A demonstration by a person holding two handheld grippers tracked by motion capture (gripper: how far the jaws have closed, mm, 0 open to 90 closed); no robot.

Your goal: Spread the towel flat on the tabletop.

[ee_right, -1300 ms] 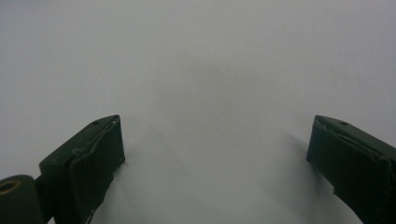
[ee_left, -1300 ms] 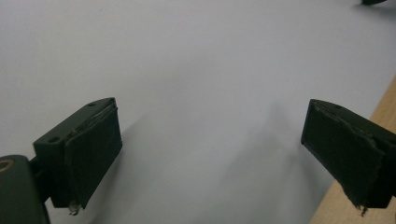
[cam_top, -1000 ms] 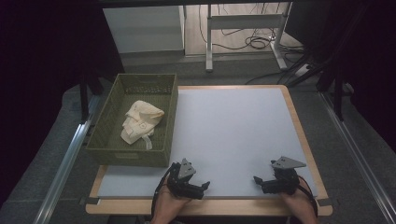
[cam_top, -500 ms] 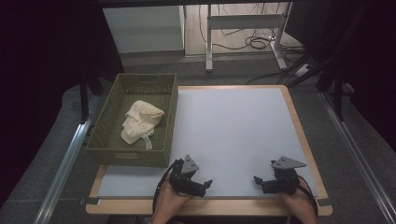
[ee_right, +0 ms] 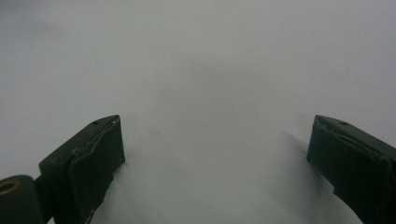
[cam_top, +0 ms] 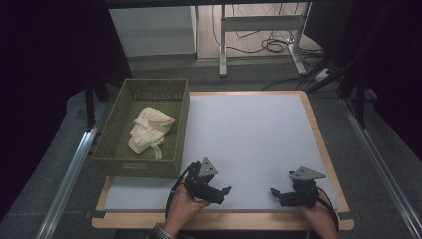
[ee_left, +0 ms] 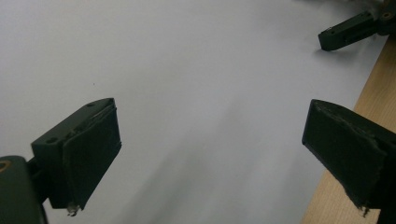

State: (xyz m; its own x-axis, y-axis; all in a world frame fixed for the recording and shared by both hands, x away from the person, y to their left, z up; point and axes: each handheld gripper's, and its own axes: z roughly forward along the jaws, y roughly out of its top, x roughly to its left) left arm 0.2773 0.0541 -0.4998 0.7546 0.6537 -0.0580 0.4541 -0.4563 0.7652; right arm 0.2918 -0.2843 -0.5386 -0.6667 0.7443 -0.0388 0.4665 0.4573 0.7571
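A cream folded garment (cam_top: 149, 130) lies inside an olive green basket (cam_top: 179, 124) at the table's left side. A hand holds my left gripper (cam_top: 224, 193) low over the white table top (cam_top: 249, 134) near the front edge, pointing right. In its own view the left gripper (ee_left: 210, 112) is open, jaws wide apart with bare white surface between them. My right gripper (cam_top: 276, 195) is held near the front right, pointing left toward the other one. It is open too (ee_right: 217, 123), with nothing between its fingers.
A wooden rim (cam_top: 318, 134) frames the white top; it also shows beside the left gripper's right jaw (ee_left: 378, 74). The right gripper's jaw tip (ee_left: 348, 30) shows far off in the left gripper view. Metal rails and cables lie on the floor beyond.
The left gripper has lifted and edged slightly forward and right. The right gripper, basket and garment have not moved.
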